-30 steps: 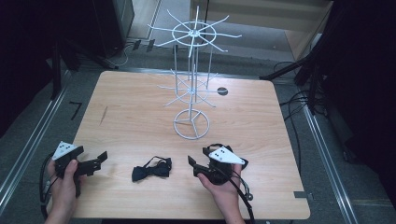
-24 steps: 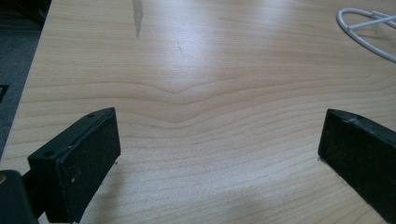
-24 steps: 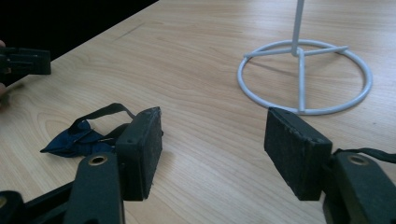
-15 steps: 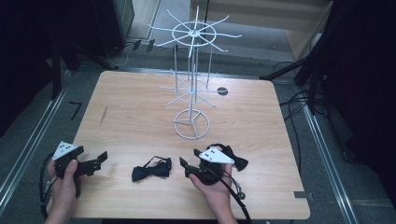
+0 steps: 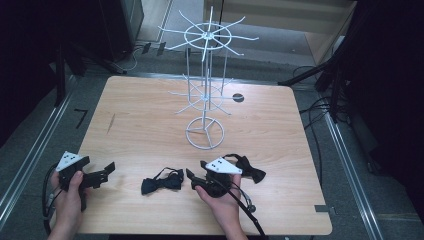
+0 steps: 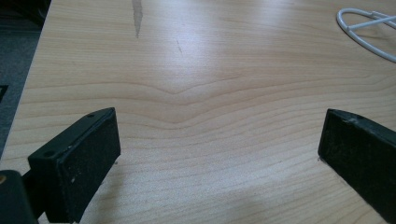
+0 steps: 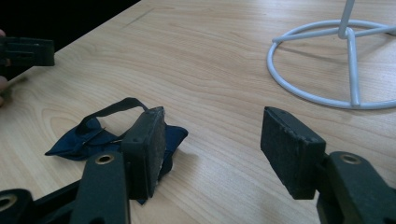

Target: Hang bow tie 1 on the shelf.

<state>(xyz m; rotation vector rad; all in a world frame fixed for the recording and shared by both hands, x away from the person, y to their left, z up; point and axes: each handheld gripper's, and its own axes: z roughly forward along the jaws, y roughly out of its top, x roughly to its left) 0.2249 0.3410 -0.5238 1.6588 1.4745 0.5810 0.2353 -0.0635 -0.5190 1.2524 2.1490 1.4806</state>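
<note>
A dark bow tie (image 5: 161,181) lies flat near the table's front edge, between the two hands. My right gripper (image 5: 196,170) points left at it, just short of its right end. In the right gripper view the bow tie (image 7: 86,138) lies beside and behind the left pad, outside the gap. That gripper (image 7: 210,144) is open; its jaws have just been closing with only bare wood between them. A second dark bow tie (image 5: 249,169) lies just right of the right hand. My left gripper (image 5: 106,172) rests at the front left, jaws wide open (image 6: 219,149) over bare table.
A white wire display rack (image 5: 205,90) stands at the table's middle back on a ring base (image 5: 205,134), also seen as the ring base (image 7: 327,60). A small dark disc (image 5: 238,97) lies behind it. The wooden table (image 5: 140,125) ends close before both hands; cables trail from the grippers.
My right gripper has slid left toward the middle bow tie, which leaves the second bow tie more exposed to its right. The left hand has stayed put.
</note>
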